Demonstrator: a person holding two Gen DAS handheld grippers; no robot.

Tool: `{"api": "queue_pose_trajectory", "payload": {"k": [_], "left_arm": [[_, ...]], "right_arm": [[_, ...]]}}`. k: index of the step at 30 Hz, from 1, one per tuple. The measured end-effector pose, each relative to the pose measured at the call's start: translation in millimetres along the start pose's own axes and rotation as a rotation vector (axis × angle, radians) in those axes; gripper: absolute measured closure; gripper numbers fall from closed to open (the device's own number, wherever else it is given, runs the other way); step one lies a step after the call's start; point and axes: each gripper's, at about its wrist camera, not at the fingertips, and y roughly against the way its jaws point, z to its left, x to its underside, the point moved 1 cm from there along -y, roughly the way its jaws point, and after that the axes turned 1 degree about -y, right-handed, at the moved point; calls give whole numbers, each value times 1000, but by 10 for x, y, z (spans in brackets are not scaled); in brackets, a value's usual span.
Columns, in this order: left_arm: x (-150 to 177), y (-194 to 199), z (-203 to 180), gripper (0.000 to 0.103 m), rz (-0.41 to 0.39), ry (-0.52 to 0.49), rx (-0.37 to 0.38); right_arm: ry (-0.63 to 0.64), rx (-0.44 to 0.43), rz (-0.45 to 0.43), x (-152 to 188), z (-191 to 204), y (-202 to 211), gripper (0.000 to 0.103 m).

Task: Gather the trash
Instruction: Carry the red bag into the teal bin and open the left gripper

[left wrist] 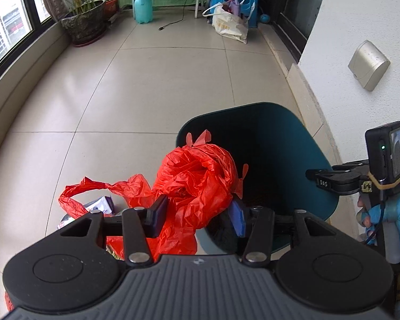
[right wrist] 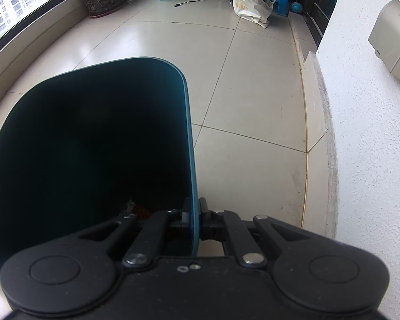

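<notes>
Setting: tiled balcony floor (left wrist: pixel 152 93); white wall (left wrist: pixel 360 13) on the right; window along the left

Bin: teal bin (left wrist: pixel 301 160) standing on the floor near the wall; inside dark, some debris showing at the bottom in the right wrist view

Left claw: left claw (left wrist: pixel 197 213) gripping the gathered red bag (left wrist: pixel 197 176) at a middling width, pads pressing into the crumpled plastic on both sides; bag bulging above the pads, one twisted handle trailing out to the left

Bag position: hanging at the bin's left rim, partly over the opening, partly outside it; lower part hidden behind the claw

Right claw: right claw (right wrist: pixel 195 214) pinching the bin's rim (right wrist: pixel 188 133), jaws nearly together with only the thin wall between them; bracing the bin

Other trash: a small purple-and-white packet (left wrist: pixel 101 205) lying on the floor just left of the bag

Step in hand, as I judge: lifting the bag clear of the bin while the other claw is steadying it

Doing it well: keeping the rim pinch firm so the bin is not tipping or rising with the bag; pulling straight up, not sideways against the rim; minding the loose handle so it is not snagging

Risk: thin plastic slipping through the pads or tearing if jerked; contents unseen, so weight is a guess
</notes>
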Motion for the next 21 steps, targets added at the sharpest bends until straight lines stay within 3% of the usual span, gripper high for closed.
{"api": "queue_pose_trajectory", "payload": {"k": [6,10,21], "left_arm": [[-252,-176,-361,55,-12,-42,67],[-385,-411,-490,55,13,-17,125],[-275,-1339,-748,55,146,7,146]], "right_arm": [[2,-10,-5,15,-30,11,101],[-5,-20,-9,26,-68,21,101],[9,-35,-18,61,-103,63,100]]}}
